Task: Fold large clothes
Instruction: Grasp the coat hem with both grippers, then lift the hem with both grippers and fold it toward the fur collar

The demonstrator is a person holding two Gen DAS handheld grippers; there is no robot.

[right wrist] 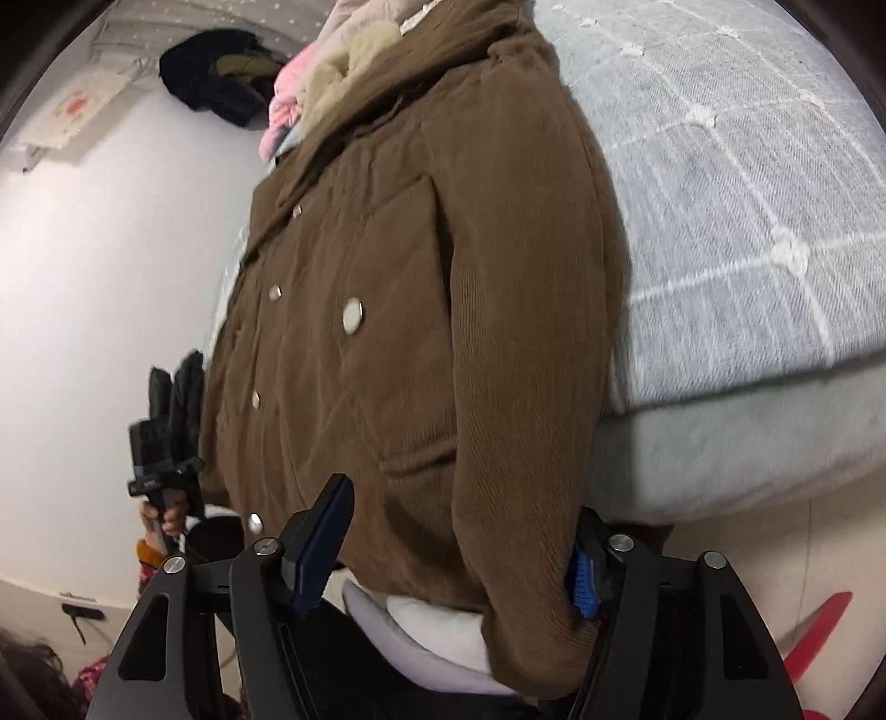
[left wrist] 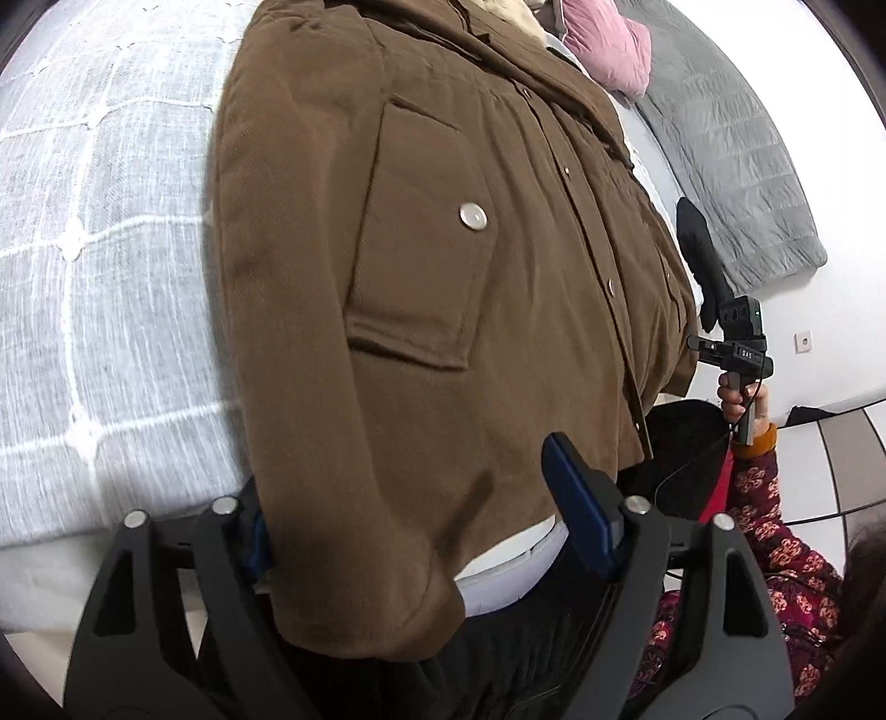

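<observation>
Bedspread [left wrist: 99, 232] is pale grey woven cotton with a stitched white grid and little tufts. Draped over its near edge lies the brown corduroy jacket [left wrist: 443, 266], ribbed, with metal snaps and a flap pocket. Left gripper [left wrist: 421, 515] has its blue-padded jaws spread wide around the left cuff; right gripper [right wrist: 459, 548] likewise straddles the right sleeve. Further back, a pink cushion [left wrist: 603, 44] and quilted grey blanket [left wrist: 736, 166].
</observation>
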